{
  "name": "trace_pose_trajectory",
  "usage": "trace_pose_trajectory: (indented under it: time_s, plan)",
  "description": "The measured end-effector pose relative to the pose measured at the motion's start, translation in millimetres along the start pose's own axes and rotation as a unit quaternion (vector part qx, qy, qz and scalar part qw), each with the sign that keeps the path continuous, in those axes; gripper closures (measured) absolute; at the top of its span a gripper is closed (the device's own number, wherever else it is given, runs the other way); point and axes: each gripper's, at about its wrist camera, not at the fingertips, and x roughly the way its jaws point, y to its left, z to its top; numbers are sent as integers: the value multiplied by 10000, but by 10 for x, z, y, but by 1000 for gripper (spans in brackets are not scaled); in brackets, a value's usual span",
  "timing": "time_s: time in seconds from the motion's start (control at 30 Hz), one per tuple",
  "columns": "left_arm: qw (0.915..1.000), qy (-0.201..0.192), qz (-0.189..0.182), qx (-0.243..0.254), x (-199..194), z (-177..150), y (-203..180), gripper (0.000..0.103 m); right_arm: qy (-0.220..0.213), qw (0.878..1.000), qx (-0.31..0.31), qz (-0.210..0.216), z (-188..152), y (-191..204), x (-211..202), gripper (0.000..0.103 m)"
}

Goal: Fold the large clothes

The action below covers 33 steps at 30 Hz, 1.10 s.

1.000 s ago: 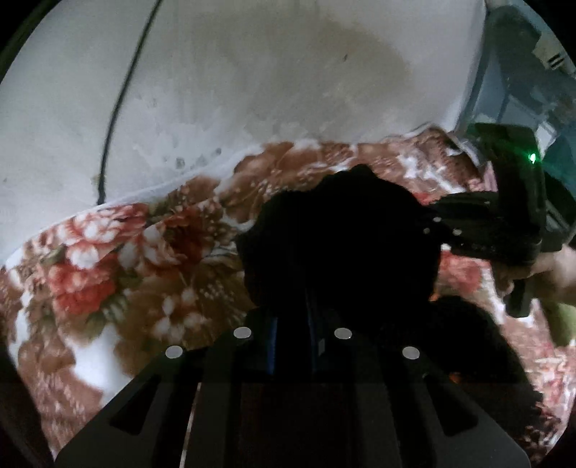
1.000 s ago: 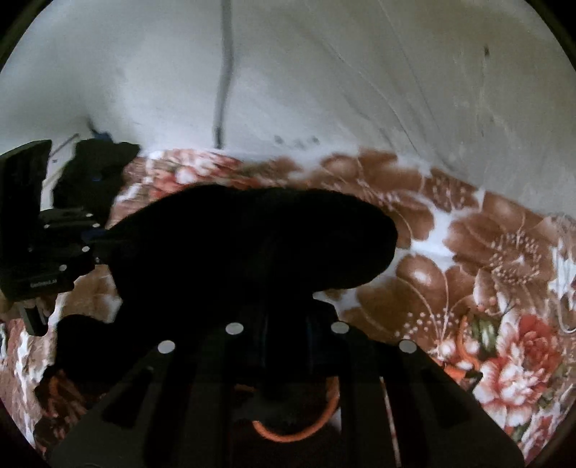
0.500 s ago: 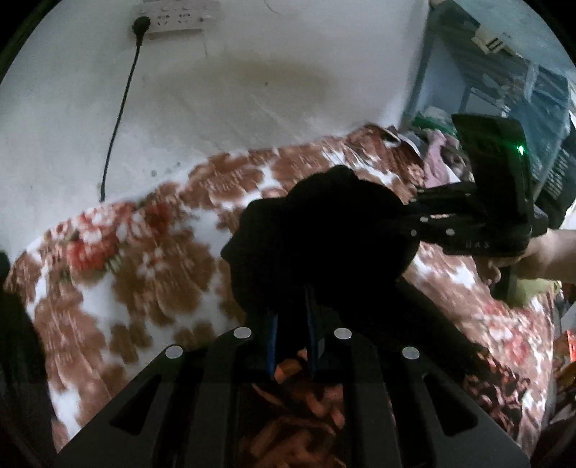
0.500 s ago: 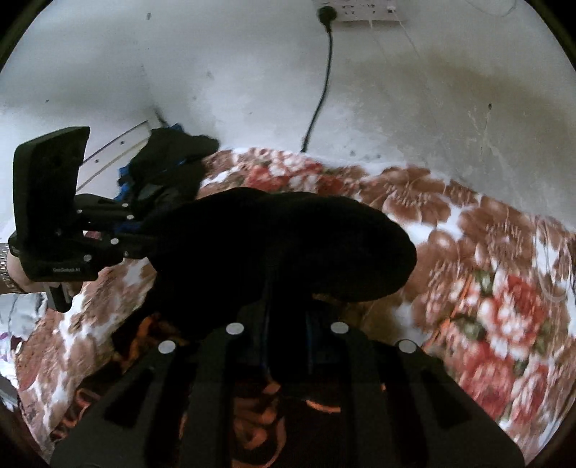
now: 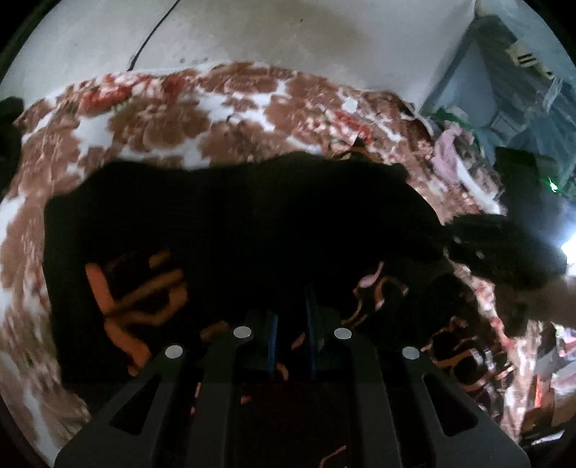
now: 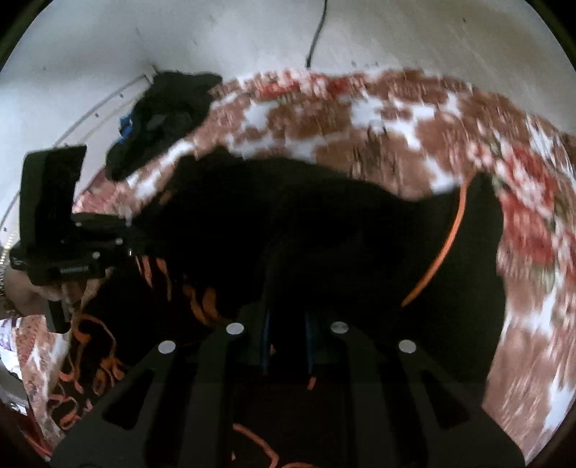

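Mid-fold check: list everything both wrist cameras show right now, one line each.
black garment: one, black with orange markings, spread over the bedspread, held by both grippers
bedspread: one, brown, red and white floral, under the garment
dark clothes pile: one, black with some blue, far corner by the wall
wall: white, behind the bed
cable: one, black, hanging down the wall
left gripper: black, shut on garment
right gripper: black, shut on garment

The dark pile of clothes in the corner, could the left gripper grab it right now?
Probably not: the left gripper is shut on the black garment, and the dark pile lies apart, by the wall.
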Motion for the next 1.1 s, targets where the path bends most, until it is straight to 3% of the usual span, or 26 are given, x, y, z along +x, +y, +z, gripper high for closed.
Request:
trace_pose_trajectory:
  time_s: [0.1, 0.2, 0.3, 0.37, 0.43, 0.47, 0.67, 0.77, 0.87, 0.97, 1.07, 1.1]
  plan:
    - [9988, 112, 335, 325, 127, -216, -81, 92, 102, 9996, 243, -82, -267, 30, 121, 87]
    - [9975, 164, 507, 460, 181, -338, -64, 90, 159, 9995, 23, -279, -432, 82, 237, 85]
    - [9961, 205, 594, 620, 202, -394, -83, 82, 212, 9987, -236, -400, -525, 148, 308, 74]
    - [9961, 243, 519, 675, 169, -389, -116, 67, 176, 9990, -306, -285, -519, 188, 279, 38]
    - [9951, 240, 561, 782, 87, -366, -190, 35, 104, 9993, -340, -139, -502, 256, 182, 16]
    - [9945, 221, 609, 827, 38, -359, -230, 30, 33, 9994, -322, -102, -480, 277, 105, 12]
    - [9966, -73, 401, 720, -542, -81, -211, 25, -299, 9994, -7, 146, -203, 157, -449, 5]
    - [9983, -127, 136, 544, -608, 192, -89, 25, -477, 9986, -135, 164, 82, -9, -657, 5]
    - [9988, -6, -281, 389, -435, 473, 15, 25, -463, 9980, -341, 275, 441, -221, -644, 5]
    - [9969, 264, -516, 539, -114, 651, 25, 25, -256, 9973, -571, 383, 709, -394, -406, 5]
    - [9927, 623, -676, 778, 199, 694, 6, 29, 63, 9950, -849, 519, 819, -406, -74, 5]
    - [9912, 703, -768, 823, 265, 706, 9, 36, 158, 9936, -938, 603, 837, -388, 32, 6]
